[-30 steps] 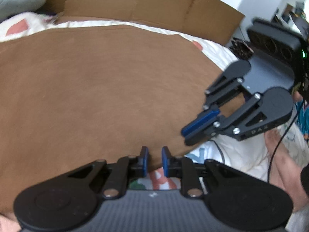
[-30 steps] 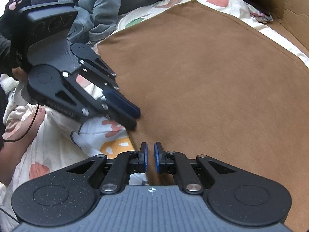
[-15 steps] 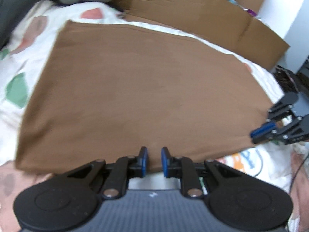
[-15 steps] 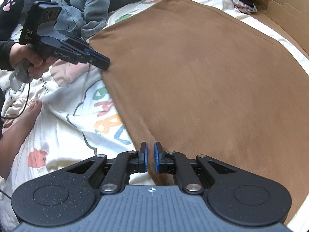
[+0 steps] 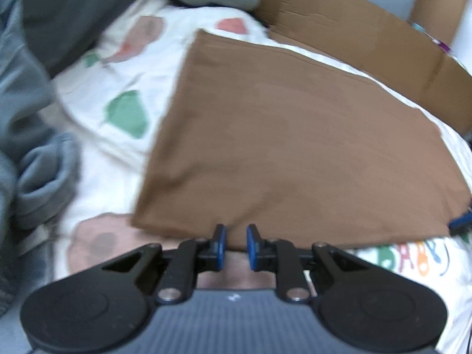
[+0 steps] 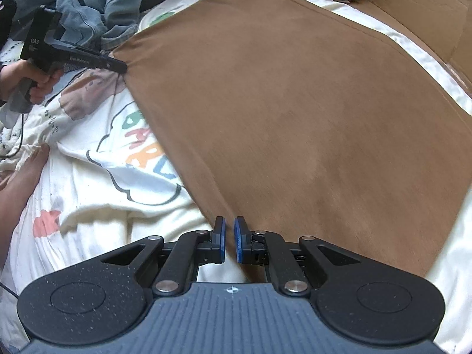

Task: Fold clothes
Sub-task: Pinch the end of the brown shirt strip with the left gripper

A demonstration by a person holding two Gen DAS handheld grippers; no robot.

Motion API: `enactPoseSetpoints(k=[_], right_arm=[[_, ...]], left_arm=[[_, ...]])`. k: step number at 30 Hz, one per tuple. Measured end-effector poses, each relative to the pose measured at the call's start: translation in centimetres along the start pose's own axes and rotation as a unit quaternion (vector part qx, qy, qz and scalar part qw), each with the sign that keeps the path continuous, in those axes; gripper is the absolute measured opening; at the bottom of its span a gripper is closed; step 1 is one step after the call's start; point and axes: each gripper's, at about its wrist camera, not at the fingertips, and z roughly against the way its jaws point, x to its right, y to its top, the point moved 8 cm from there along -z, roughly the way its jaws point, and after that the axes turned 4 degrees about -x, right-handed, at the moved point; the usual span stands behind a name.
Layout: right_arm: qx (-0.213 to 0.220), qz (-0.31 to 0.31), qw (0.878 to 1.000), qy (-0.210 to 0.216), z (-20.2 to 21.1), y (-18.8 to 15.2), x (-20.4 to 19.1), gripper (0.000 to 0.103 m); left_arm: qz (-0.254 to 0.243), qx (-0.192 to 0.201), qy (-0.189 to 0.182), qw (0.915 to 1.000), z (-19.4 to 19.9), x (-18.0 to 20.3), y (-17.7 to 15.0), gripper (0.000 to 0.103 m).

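We hold the brown cloth (image 6: 295, 112) on the bed (image 6: 88, 206): left tongs (image 5: 236, 243) and right tongs (image 6: 229, 240) each pinch its near hem.

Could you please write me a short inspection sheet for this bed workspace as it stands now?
Surface: patterned white bedsheet, rumpled.
Job's things: brown garment spread flat, few wrinkles.
Clutter: grey-blue clothes heaped at the far left corner.
Grippers: left gripper pinches the garment's near-left corner; right gripper pinches the same near edge further along.
Cables: black cable hangs from the left gripper's handle.
Surroundings: cardboard box beyond the bed; a bare foot on the sheet.
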Motion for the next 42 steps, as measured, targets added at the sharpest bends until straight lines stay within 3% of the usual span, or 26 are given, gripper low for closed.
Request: enactPoseSetpoints(k=[5, 9, 12, 19, 26, 35, 37, 39, 42], right_arm=[[-0.009, -0.028, 1.0, -0.001, 0.4, -0.5, 1.0, 0.011], [-0.023, -0.049, 0.998, -0.008, 0.9, -0.7, 1.9, 0.011], [-0.033, -0.067, 0.997, -0.022, 1.5, -1.1, 2.6, 0.012], [-0.036, -0.144, 0.987, -0.061, 3.2, -2.9, 4.6, 0.014], [-0.011, -0.256, 0.964, -0.066, 5.1, -6.1, 7.1, 0.014], [0.021, -0.346, 0.938, -0.028, 6.3, -9.8, 8.6, 0.015], [0.026, -0.357, 0.933, -0.025, 6.5, -10.7, 9.0, 0.021], [0.04, -0.373, 0.927, -0.011, 6.5, -11.3, 9.2, 0.032], [0.068, -0.4, 0.914, 0.028, 6.2, -11.8, 9.5, 0.032]], left_arm=[[0.029, 0.008, 0.028, 0.9992, 1.3, -4.2, 0.1, 0.019], [0.078, 0.016, 0.025, 0.9965, 1.7, -6.4, -0.3, 0.02], [0.098, 0.022, 0.028, 0.9946, 1.9, -6.9, -0.7, 0.031], [0.16, 0.036, -0.017, 0.9863, 1.5, -8.3, -1.1, 0.037], [0.192, 0.045, -0.093, 0.9759, 1.1, -8.5, -0.1, 0.037], [0.212, -0.002, -0.145, 0.9665, -0.3, -9.2, 0.5, 0.035], [0.219, -0.01, -0.15, 0.964, -0.4, -9.4, 0.9, 0.035], [0.22, -0.02, -0.153, 0.9633, -0.6, -9.3, 1.2, 0.035], [0.212, -0.039, -0.154, 0.9642, -1.0, -9.2, 1.6, 0.031]])
